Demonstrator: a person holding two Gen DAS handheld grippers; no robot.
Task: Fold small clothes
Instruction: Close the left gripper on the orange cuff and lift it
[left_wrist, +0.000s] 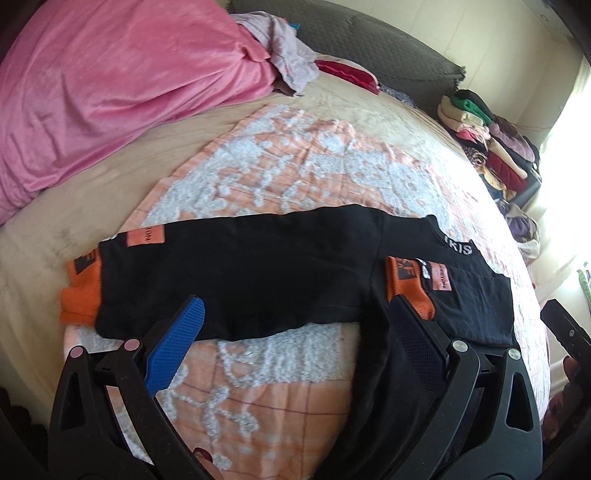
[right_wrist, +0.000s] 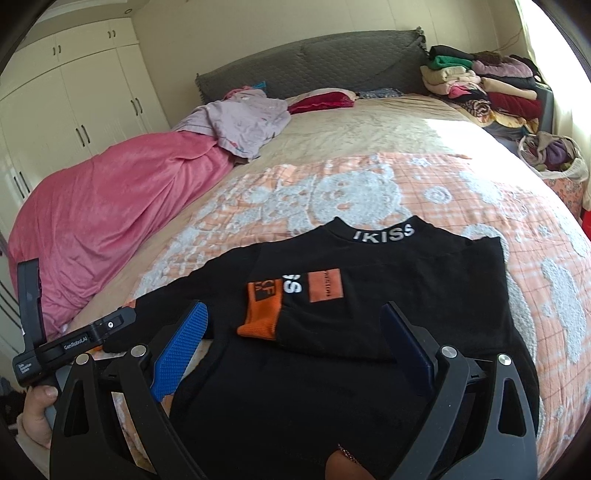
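A small black long-sleeved top (left_wrist: 266, 266) with orange cuffs and white "IKISS" on the collar lies flat on an orange-and-white blanket (left_wrist: 295, 166). Its right sleeve is folded across the chest, the orange cuff (right_wrist: 260, 314) on the body. The left sleeve stretches out sideways, ending in an orange cuff (left_wrist: 81, 291). My left gripper (left_wrist: 299, 317) is open and empty, hovering over the top's lower edge. My right gripper (right_wrist: 295, 325) is open and empty, just above the top's (right_wrist: 369, 295) body near the folded sleeve.
A pink duvet (left_wrist: 92, 85) is bunched at the left of the bed, with a lilac garment (right_wrist: 240, 122) beside it. Stacks of folded clothes (right_wrist: 480, 88) and a bag of clothes (right_wrist: 554, 155) sit at the far right. A grey headboard (right_wrist: 314, 62) stands behind.
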